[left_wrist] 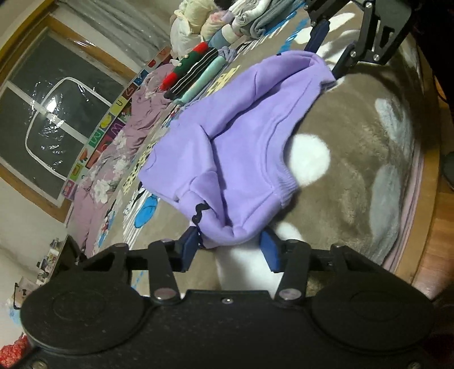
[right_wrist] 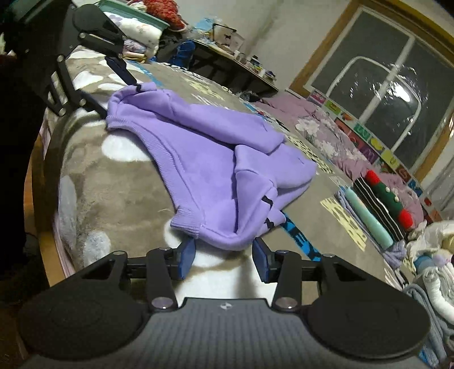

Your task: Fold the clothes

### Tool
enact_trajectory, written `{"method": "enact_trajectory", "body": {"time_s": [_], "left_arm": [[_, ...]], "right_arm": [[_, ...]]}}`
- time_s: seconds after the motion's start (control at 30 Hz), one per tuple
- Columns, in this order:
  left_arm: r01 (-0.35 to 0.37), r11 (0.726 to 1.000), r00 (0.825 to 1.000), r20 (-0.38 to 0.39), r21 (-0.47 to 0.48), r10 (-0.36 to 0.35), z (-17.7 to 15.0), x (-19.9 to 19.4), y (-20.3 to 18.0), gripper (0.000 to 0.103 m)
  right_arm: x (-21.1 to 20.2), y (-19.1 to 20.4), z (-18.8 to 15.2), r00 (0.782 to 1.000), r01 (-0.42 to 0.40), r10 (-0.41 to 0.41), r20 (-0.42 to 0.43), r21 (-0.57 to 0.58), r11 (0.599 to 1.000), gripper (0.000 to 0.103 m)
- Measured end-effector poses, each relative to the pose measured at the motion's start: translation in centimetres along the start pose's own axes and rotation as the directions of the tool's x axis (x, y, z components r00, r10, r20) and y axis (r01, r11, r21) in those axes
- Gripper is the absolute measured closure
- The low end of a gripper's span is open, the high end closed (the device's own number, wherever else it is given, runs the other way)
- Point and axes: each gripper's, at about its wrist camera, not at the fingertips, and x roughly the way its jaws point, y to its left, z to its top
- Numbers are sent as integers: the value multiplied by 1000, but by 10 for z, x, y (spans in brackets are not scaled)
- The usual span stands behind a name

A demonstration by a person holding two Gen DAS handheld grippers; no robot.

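A purple fleece garment [left_wrist: 235, 153] lies half folded on a brown plush blanket [left_wrist: 357, 181] on the bed. It also shows in the right wrist view [right_wrist: 204, 159]. My left gripper [left_wrist: 231, 245] is open, its blue pads on either side of the garment's near corner. My right gripper [right_wrist: 224, 252] is open too, its pads flanking the opposite corner near a ribbed cuff [right_wrist: 185, 222]. Each gripper shows in the other's view, at the garment's far end [left_wrist: 329, 56], [right_wrist: 119, 85].
A row of folded clothes [left_wrist: 195, 73] and a heap of clothes [left_wrist: 249, 17] lie further along the bed. A lilac flowered quilt [left_wrist: 113, 147] runs along the window side. A cluttered desk [right_wrist: 235, 62] stands beyond the bed. The bed's wooden edge [left_wrist: 431, 227] is close by.
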Motion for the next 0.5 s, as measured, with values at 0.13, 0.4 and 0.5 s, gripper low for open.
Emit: {"method": "enact_trajectory", "body": {"time_s": [0.13, 0.4, 0.5], "left_arm": [[-9, 1000, 1000, 4, 11, 9, 8, 10, -2, 56], [-13, 993, 999, 37, -115, 17, 2, 11, 2, 62], [-15, 986, 999, 41, -164, 22, 5, 13, 4, 66]], "right_arm": [[7, 1, 1, 1000, 6, -5, 21, -23, 1000, 59], [8, 6, -3, 997, 8, -2, 78, -74, 997, 58], [10, 5, -4, 995, -1, 7, 95, -67, 998, 59]]}}
